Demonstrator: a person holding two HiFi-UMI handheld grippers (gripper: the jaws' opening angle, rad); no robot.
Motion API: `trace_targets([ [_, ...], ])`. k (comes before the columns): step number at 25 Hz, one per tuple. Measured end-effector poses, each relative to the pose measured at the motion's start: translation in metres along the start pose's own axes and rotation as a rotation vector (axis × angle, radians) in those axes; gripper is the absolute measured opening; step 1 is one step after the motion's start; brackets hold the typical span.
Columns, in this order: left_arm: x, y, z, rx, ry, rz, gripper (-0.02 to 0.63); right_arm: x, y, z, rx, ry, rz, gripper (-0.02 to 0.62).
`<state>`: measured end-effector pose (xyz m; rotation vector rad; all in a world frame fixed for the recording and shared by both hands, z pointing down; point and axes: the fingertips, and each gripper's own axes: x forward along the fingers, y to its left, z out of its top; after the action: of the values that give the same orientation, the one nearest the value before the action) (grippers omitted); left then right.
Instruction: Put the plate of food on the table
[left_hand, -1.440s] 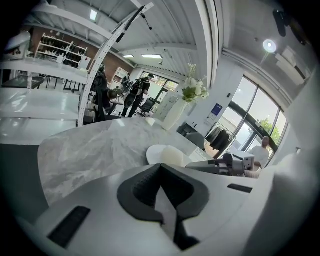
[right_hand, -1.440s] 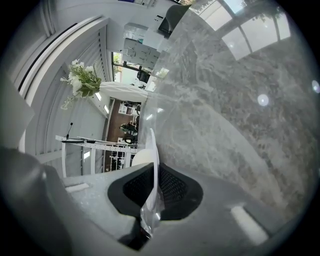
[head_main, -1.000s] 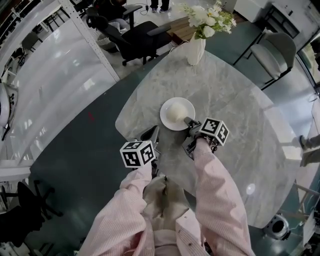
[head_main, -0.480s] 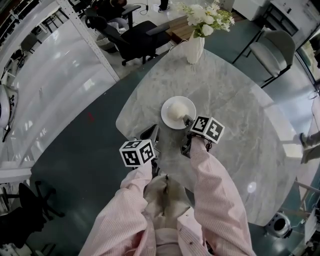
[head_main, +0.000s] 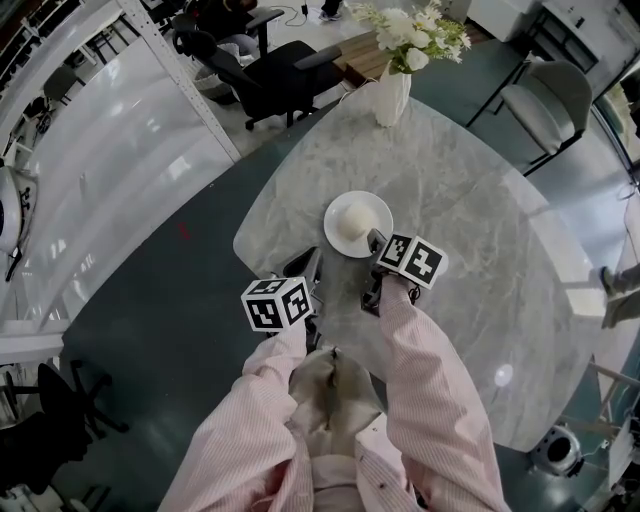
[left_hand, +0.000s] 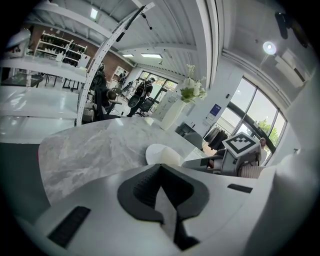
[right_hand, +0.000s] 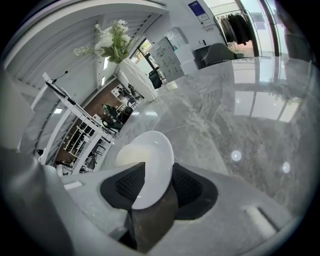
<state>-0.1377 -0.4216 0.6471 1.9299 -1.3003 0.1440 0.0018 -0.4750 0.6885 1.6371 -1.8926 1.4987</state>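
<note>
A white plate (head_main: 358, 222) with a pale mound of food (head_main: 350, 226) rests flat on the grey marble table (head_main: 460, 190). My right gripper (head_main: 374, 242) is at the plate's near rim. In the right gripper view the plate (right_hand: 150, 165) has its rim between the pads, and the jaws of the right gripper (right_hand: 152, 185) are opening, no longer pressing on it. My left gripper (head_main: 305, 268) hovers at the table's near edge, left of the plate, shut on nothing. In the left gripper view the left gripper (left_hand: 160, 172) faces the plate (left_hand: 160, 154) and the right gripper (left_hand: 215, 162).
A white vase of flowers (head_main: 392, 95) stands at the table's far side. A black office chair (head_main: 270, 75) and a grey chair (head_main: 550, 100) stand beyond the table. The table's curved near edge (head_main: 262, 262) runs just by my left gripper.
The right gripper's jaws have spread apart at the plate's rim, and its marker cube has shifted slightly left. The plate stays on the table. The left gripper has barely moved.
</note>
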Motion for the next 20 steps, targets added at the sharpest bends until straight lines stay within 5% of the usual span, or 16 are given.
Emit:
trace_targets([
  [6,-0.001,-0.004,-0.001,0.006,0.002,-0.001,-0.008,-0.007,-0.002,0.004,-0.035,-0.022,-0.014,0.163],
  [12,-0.008,-0.016,0.01,0.054,-0.02,-0.026,-0.008,-0.023,0.011,0.01,-0.097,-0.047,0.064,0.16],
  [20,-0.039,-0.048,0.038,0.169,-0.091,-0.053,-0.008,-0.075,0.04,0.018,-0.317,-0.106,0.218,0.011],
])
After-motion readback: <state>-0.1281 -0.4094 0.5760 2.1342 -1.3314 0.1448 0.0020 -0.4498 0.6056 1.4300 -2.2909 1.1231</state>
